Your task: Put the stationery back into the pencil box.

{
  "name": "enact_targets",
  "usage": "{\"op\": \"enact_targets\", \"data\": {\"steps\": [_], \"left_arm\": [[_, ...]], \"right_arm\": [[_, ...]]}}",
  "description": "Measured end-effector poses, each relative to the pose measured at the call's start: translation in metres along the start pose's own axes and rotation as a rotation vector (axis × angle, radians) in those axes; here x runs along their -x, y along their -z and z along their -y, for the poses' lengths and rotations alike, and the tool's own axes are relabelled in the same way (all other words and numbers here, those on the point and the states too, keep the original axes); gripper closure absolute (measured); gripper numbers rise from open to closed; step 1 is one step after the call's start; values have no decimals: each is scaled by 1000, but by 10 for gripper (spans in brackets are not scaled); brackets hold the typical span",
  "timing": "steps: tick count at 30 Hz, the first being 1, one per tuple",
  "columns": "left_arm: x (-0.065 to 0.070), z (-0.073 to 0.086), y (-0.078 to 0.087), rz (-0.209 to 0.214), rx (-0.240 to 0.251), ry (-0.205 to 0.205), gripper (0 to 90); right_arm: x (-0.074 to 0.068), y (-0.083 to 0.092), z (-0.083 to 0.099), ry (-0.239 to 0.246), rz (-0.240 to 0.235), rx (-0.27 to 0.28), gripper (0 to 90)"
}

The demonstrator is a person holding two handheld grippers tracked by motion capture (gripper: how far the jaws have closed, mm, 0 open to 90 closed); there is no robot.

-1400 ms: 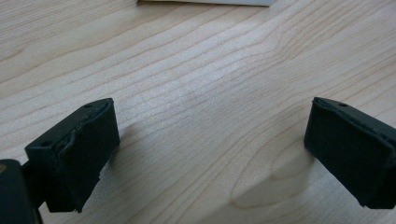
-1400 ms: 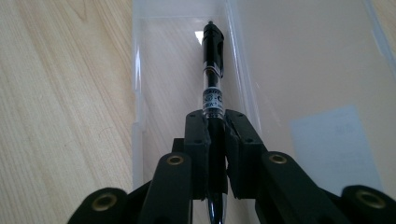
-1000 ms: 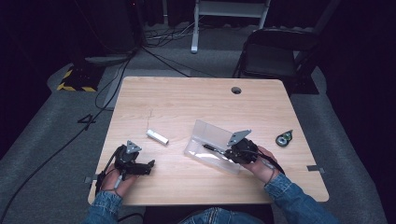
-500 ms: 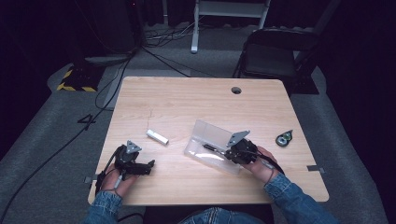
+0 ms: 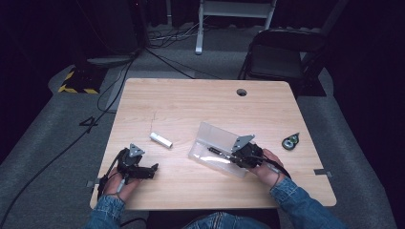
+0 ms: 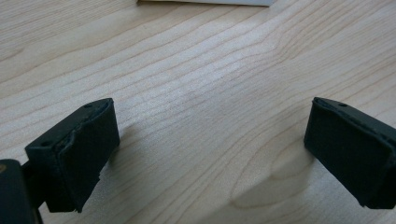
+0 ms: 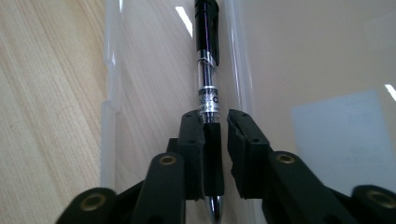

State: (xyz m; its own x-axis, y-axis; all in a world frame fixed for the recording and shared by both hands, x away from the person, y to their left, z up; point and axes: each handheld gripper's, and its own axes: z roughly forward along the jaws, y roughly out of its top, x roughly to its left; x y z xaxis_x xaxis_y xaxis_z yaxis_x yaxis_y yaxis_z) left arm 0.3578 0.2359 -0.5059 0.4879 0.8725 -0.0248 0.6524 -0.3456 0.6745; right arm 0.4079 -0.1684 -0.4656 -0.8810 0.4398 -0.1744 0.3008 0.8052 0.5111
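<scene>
My right gripper [image 7: 215,126] has just been easing its 2 jaws off the glossy black pen [image 7: 207,70], which lies in the clear plastic case [image 5: 215,138] (at 12 o'clock of my hand). My left gripper [image 6: 210,154] rests released on the grained wooden table [image 5: 191,105].

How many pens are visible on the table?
1. The pen lies in the clear case, between the right gripper jaws. Others may be hidden under the hand.
</scene>
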Motion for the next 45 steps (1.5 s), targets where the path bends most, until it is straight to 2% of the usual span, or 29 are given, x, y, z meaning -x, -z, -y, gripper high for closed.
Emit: {"op": "enact_targets", "data": {"steps": [6,11,22,27,36,45], "left_arm": [[0,0,0,0,0,1,35],[0,0,0,0,0,1,35],[0,0,0,-1,-2,-1,35],[0,0,0,1,-1,0,32],[0,-1,-1,1,-2,4,31],[-1,-1,-1,1,-6,-2,31]], "right_arm": [[2,6,0,-17,-11,27,716],[6,20,-2,-67,-39,98,685],[17,50,1,-132,-52,234,575],[24,62,6,-171,-42,281,533],[40,81,19,-240,-3,334,485],[60,92,37,-315,37,334,453]]}}
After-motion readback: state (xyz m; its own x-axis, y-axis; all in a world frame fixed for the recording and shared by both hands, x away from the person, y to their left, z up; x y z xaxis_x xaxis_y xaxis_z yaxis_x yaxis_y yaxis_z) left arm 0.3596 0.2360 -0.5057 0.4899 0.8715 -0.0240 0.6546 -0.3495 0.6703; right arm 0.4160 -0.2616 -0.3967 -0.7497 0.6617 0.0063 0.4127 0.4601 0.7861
